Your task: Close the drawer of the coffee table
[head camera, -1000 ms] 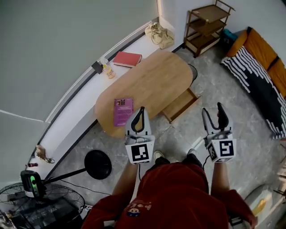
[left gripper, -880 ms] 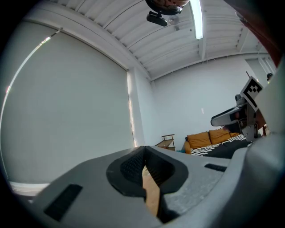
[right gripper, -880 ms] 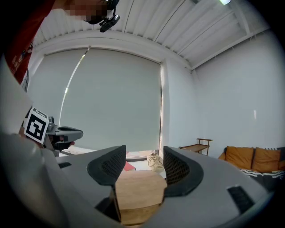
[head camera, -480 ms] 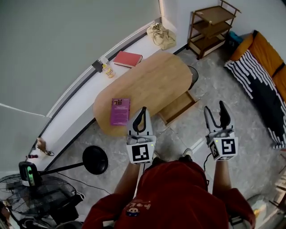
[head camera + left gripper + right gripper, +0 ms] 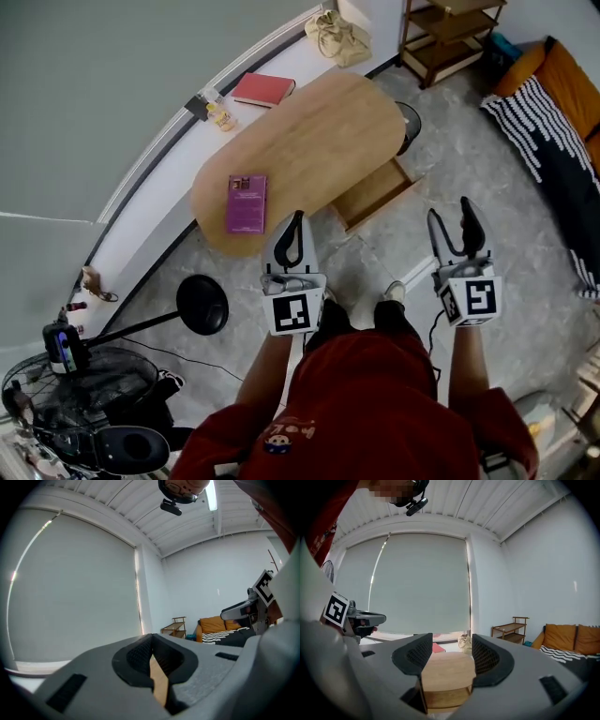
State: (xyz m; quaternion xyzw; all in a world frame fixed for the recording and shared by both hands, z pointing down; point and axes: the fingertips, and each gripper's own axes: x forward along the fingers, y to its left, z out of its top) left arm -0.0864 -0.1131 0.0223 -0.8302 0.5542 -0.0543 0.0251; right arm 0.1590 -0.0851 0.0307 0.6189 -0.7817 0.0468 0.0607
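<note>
The drawer stands pulled out from the near long edge of the coffee table, toward its right end. It is a rigid wooden box, probably light and running on slides, so a flat push square on its front panel should serve better than a pinch. The right gripper hovers nearest, jaws wide apart and empty; the left gripper has its jaws closed together on nothing.
</note>
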